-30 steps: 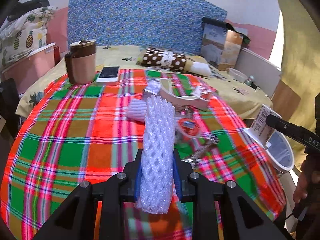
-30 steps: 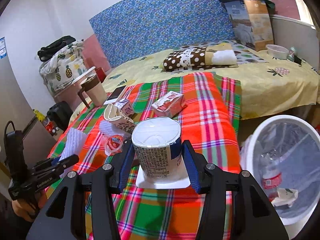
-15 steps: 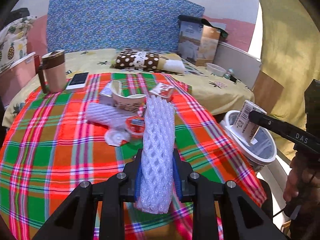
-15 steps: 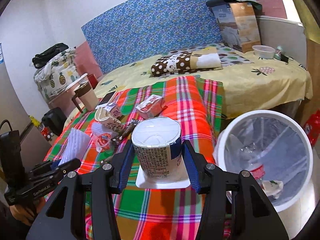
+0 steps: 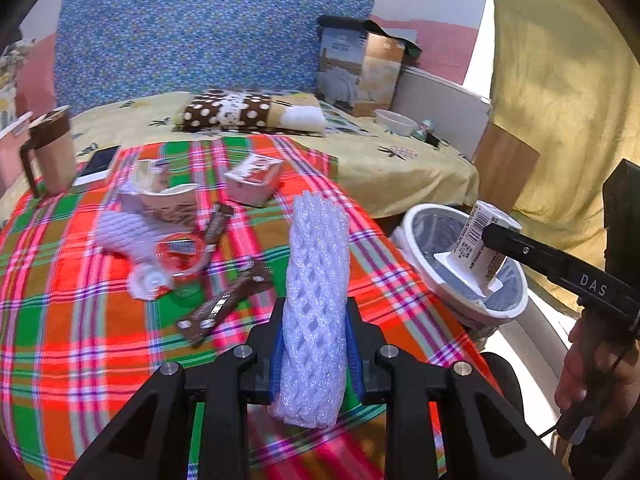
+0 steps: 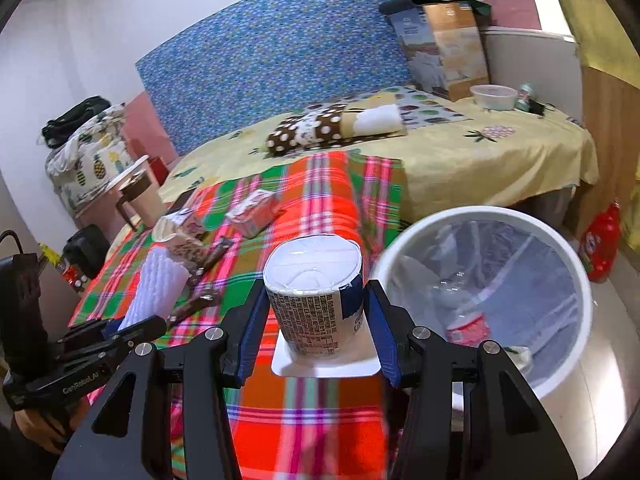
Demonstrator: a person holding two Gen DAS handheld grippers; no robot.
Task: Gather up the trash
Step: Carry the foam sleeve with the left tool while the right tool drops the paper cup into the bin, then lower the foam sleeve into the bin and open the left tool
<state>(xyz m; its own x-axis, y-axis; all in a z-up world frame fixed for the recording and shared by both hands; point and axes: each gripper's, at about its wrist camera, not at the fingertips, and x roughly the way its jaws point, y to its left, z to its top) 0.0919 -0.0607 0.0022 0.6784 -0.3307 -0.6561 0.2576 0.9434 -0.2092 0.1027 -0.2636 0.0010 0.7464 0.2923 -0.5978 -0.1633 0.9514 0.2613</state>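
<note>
My right tongs [image 6: 316, 328] grip the yogurt cup [image 6: 316, 292], which has swung from over the cloth to above the bin [image 5: 460, 264]: ready to drop. My left tongs [image 5: 314, 344] pinch the foam net [image 5: 316, 280] over the plaid cloth [image 5: 80, 320], trailing binward.

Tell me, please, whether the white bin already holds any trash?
Yes. The white plastic-lined bin holds a crushed clear bottle with a red label and a small white scrap at its bottom.
</note>
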